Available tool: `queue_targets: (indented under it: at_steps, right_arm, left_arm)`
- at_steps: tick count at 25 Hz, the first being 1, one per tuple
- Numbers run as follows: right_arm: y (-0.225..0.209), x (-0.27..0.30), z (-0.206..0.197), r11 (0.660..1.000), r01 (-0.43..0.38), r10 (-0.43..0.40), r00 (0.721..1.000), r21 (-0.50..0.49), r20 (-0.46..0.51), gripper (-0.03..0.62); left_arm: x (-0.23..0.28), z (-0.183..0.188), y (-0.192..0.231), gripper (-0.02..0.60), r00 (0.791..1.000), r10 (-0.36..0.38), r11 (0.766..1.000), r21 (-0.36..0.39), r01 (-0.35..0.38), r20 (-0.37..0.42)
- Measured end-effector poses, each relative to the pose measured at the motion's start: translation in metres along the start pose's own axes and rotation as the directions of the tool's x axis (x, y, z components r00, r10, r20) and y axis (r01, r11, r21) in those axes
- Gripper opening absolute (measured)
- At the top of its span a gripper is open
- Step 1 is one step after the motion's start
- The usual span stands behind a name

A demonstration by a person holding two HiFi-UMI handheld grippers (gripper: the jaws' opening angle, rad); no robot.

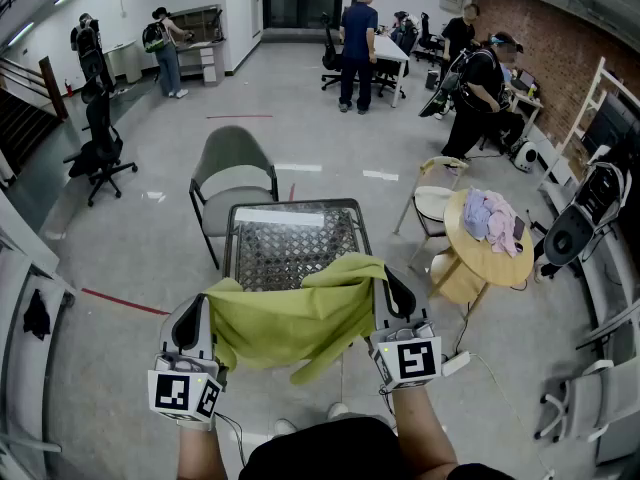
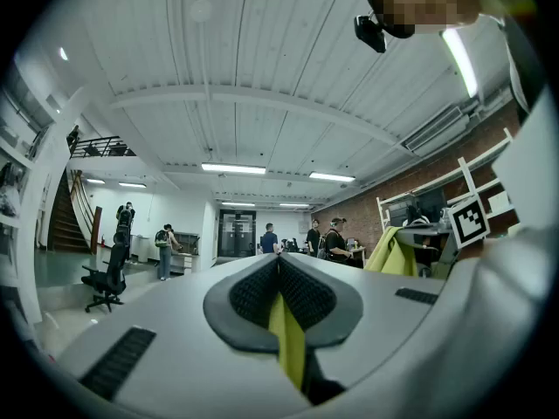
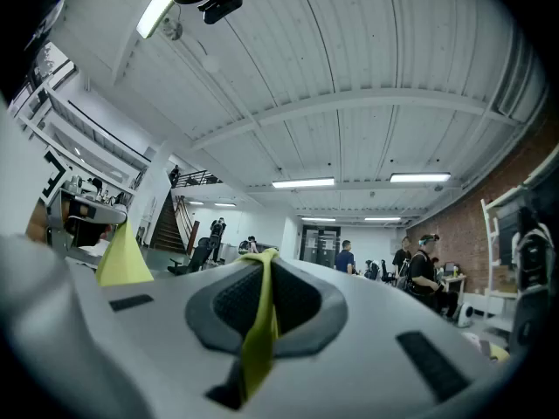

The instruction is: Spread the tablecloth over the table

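A black office chair (image 1: 98, 146) stands far off at the left; nearer, the left gripper (image 1: 196, 313) has its jaws closed tight on one edge of the yellow-green tablecloth (image 1: 290, 320), a thin strip of fabric pinched between them; the cloth sags slack in the air between both grippers, just in front of the mesh-topped bench (image 1: 292, 248), its upper folds overlapping the near rim in the head view; a grey-green chair (image 1: 233, 163) sits behind that bench; the right gripper (image 1: 396, 293) clamps the cloth's other edge, jaws narrow on the fabric; further right, a round wooden bench (image 1: 490, 258) carries heaped pale clothes (image 1: 488, 216).
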State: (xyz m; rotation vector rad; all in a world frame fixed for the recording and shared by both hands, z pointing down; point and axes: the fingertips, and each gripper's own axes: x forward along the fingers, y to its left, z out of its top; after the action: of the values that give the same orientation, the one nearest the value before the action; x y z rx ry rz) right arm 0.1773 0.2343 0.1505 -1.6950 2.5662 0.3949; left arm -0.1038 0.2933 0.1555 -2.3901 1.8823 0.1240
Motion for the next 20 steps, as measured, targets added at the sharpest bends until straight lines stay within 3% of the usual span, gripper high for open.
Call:
queue_targets:
  at_steps: [4, 9, 16, 20]
  right_arm:
    - [-0.014, -0.004, -0.008, 1.0, 0.002, -0.002, 1.0, 0.001, -0.001, 0.012]
    - [-0.033, -0.004, -0.02, 1.0, 0.014, -0.014, 1.0, 0.012, -0.017, 0.012]
    - [-0.065, -0.003, -0.04, 0.998, 0.025, -0.024, 0.999, 0.049, -0.036, 0.012]
    - [-0.085, -0.003, -0.046, 0.997, 0.025, -0.022, 0.999, 0.07, -0.04, 0.012]
  left_arm:
    - [0.005, -0.008, -0.011, 0.012, 1.0, 0.016, 1.0, 0.011, -0.016, -0.009]
    - [0.016, -0.02, -0.015, 0.012, 0.999, 0.029, 0.999, -0.036, -0.03, -0.032]
    - [0.04, -0.038, -0.042, 0.012, 0.995, 0.025, 1.0, 0.016, -0.024, -0.097]
    - [0.052, -0.039, -0.053, 0.012, 0.991, 0.06, 0.998, 0.02, -0.058, -0.118]
